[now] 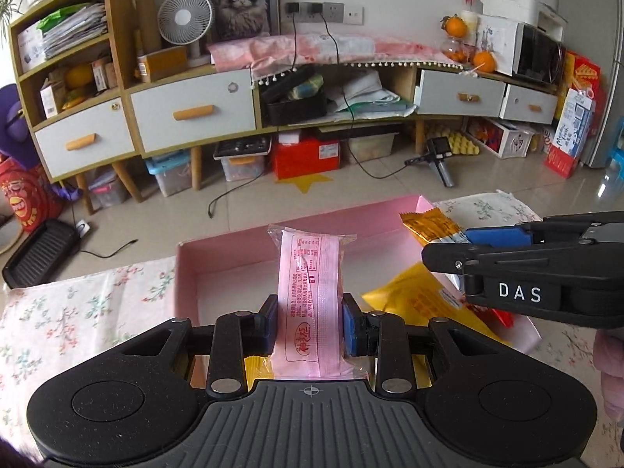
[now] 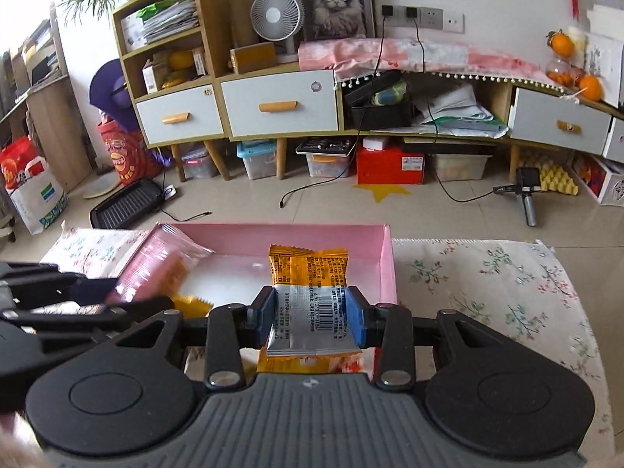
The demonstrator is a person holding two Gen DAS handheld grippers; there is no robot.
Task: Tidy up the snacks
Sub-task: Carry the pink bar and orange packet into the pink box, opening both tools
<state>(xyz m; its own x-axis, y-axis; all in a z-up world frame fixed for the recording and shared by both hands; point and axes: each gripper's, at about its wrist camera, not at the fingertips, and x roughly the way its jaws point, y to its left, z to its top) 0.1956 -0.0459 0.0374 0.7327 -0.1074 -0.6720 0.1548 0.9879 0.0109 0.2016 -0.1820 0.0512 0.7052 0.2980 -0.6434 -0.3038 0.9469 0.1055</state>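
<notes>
Left gripper (image 1: 311,321): jaws closed on a pink snack packet (image 1: 310,292), pads pressing both long edges, packet standing up out of the grip. Right gripper (image 2: 311,318): jaws closed on an orange-and-silver snack packet (image 2: 308,296), held by its silver barcode section, orange end pointing away

Landmark: pink box (image 1: 218,249), open-topped, on the floral tablecloth (image 1: 78,304). Both packets hang above the box, pink one over its left part, orange one over its right part. A yellow packet (image 1: 413,304) already lies inside at the near right

Step judged: carry-and-place, both snacks over the box, not yet released. Next move calls for lowering each packet to the box floor, laying it flat clear of the yellow one, then opening the jaws; the two grippers sit close together, so they need to keep apart

Pink packet: clear film, red print, slightly creased. Orange packet: crimped end, flat
</notes>
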